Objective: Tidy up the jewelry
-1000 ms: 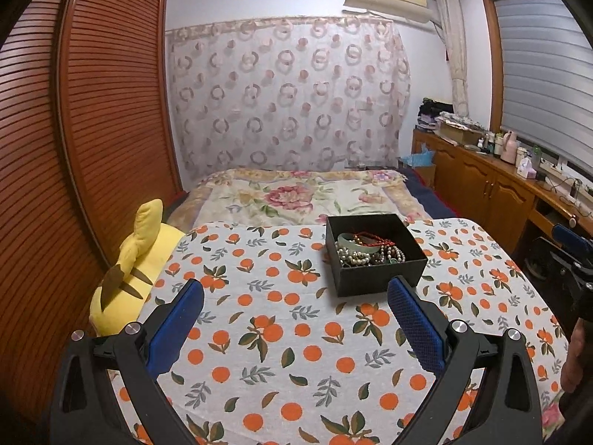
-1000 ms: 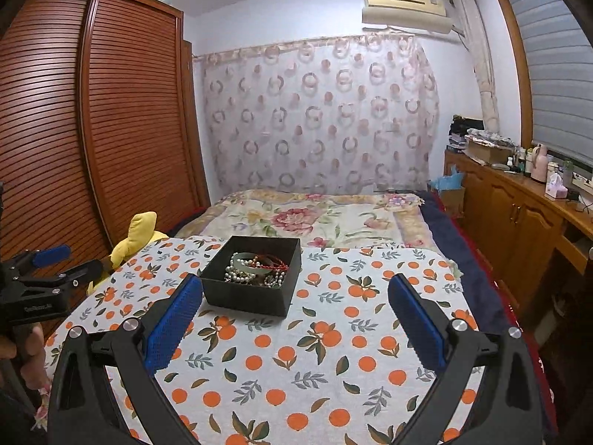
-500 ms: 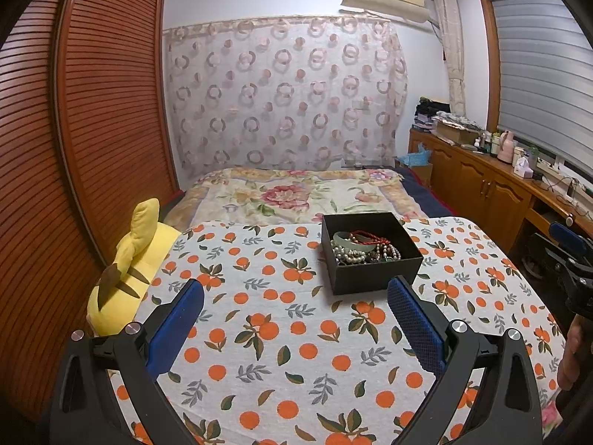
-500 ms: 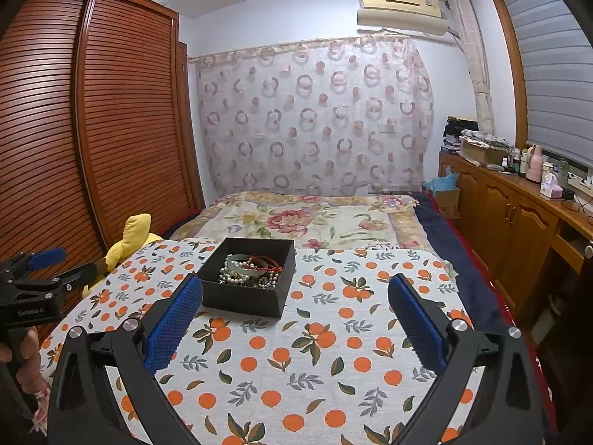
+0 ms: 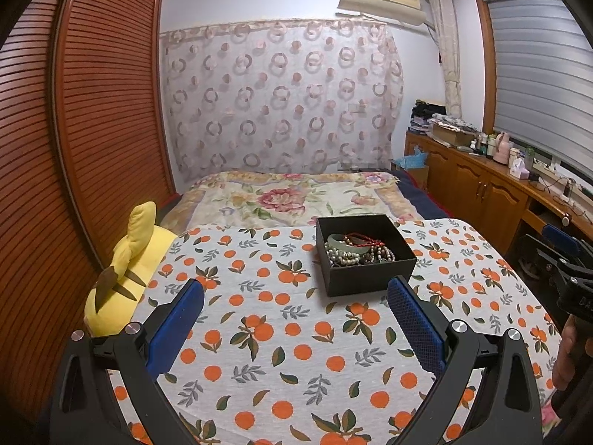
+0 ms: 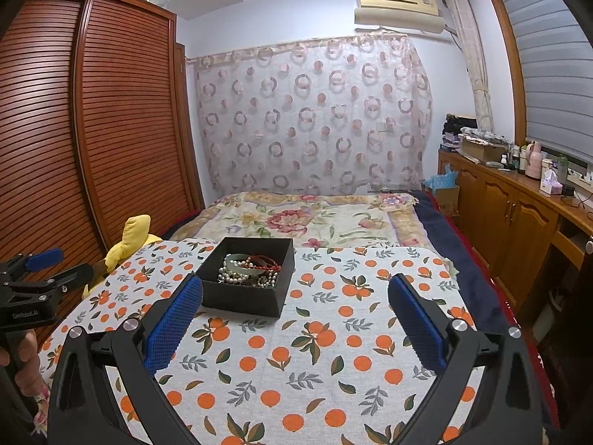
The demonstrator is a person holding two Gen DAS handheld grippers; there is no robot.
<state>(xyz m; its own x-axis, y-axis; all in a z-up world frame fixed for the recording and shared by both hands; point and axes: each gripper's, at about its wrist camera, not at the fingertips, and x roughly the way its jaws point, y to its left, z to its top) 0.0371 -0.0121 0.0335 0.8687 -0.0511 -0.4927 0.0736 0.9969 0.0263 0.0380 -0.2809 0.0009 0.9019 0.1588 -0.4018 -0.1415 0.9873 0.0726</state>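
A black open box (image 5: 365, 278) stands on the table with the orange-print cloth (image 5: 259, 319). It holds a green bangle (image 5: 346, 241), a red cord and pearl strands. The box also shows in the right wrist view (image 6: 246, 298), with the jewelry (image 6: 248, 269) inside. My left gripper (image 5: 294, 298) is open and empty, short of the box and to its left. My right gripper (image 6: 294, 296) is open and empty, short of the box, with its left finger near the box's front left corner. The other gripper shows at the edge of each view.
A yellow plush toy (image 5: 124, 270) lies at the table's left edge. A bed with a floral cover (image 5: 289, 200) lies beyond the table. A wooden wardrobe (image 5: 74, 129) stands on the left, a cluttered wooden sideboard (image 5: 493, 185) on the right.
Both grippers have drifted slightly forward and lower toward the table, so the box sits a little nearer the fingers. Both stay open and the box has not moved.
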